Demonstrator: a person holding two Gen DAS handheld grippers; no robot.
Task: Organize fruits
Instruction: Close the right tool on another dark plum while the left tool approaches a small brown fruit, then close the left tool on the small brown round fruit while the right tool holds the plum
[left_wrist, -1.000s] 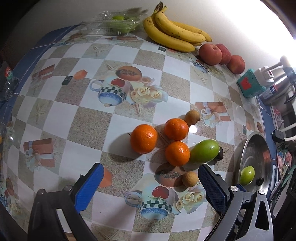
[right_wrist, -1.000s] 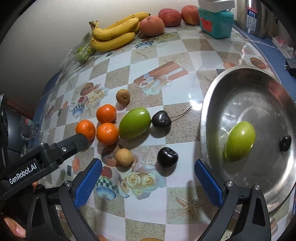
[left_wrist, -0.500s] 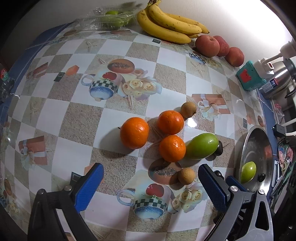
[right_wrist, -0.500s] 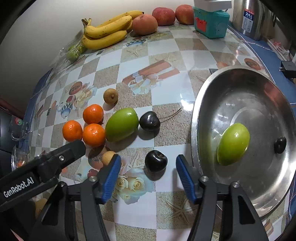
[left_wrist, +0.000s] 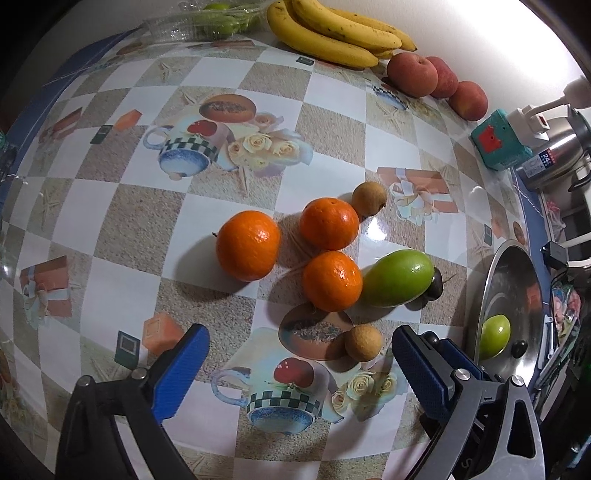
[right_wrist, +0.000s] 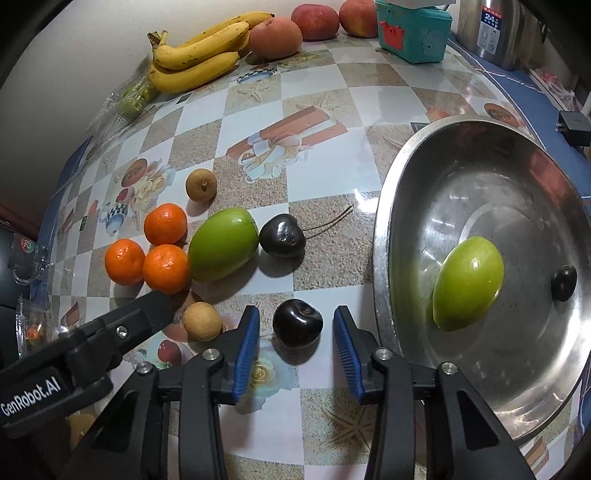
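Straddling a glossy round dark cherry (right_wrist: 297, 322), ribbed blue fingers (right_wrist: 246, 353).

Home kitchen or dining table. Printed checkered oilcloth (left_wrist: 122, 229) with teacups and roses; bananas (right_wrist: 199, 59) and peaches (right_wrist: 275, 37) at 12 o'clock against a plain wall; steel kettle (right_wrist: 498, 33) at 1 o'clock; steel basin (right_wrist: 417, 192) at 3 o'clock.

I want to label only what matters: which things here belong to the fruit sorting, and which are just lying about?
Job:
dark cherry between the right gripper pads, which have just been closing
steel bowl
oranges
green fruit

Lying about:
teal box
metal kettle
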